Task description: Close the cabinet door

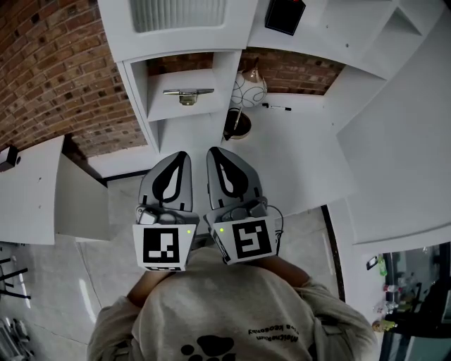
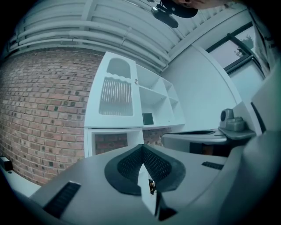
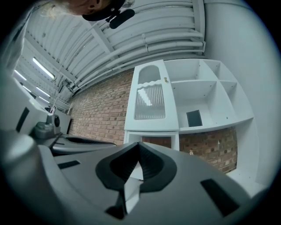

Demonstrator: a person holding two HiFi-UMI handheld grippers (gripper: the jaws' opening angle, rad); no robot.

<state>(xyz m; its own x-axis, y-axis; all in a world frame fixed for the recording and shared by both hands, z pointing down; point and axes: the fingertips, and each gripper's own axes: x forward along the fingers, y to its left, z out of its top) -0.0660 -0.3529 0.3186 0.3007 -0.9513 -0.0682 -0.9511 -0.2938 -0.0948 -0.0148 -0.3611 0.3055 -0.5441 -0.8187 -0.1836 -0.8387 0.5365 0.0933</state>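
Note:
The white cabinet door (image 1: 176, 21) with a ribbed panel fronts the tall unit against the brick wall. It also shows in the left gripper view as the door (image 2: 115, 94) and in the right gripper view as the door (image 3: 150, 101), where it looks flush with the unit. My left gripper (image 1: 182, 156) and right gripper (image 1: 213, 151) hang side by side close to my chest, well short of the cabinet. In each gripper view the jaws meet at the tip, left gripper (image 2: 142, 147) and right gripper (image 3: 138, 145), both shut with nothing between them.
Under the door is an open niche whose shelf holds a metal piece (image 1: 187, 94). A glass vase (image 1: 250, 84) and a dark pot (image 1: 237, 125) stand on the white counter (image 1: 296, 155). Open shelves hold a dark square panel (image 3: 194, 117). A white table (image 1: 28, 190) is at the left.

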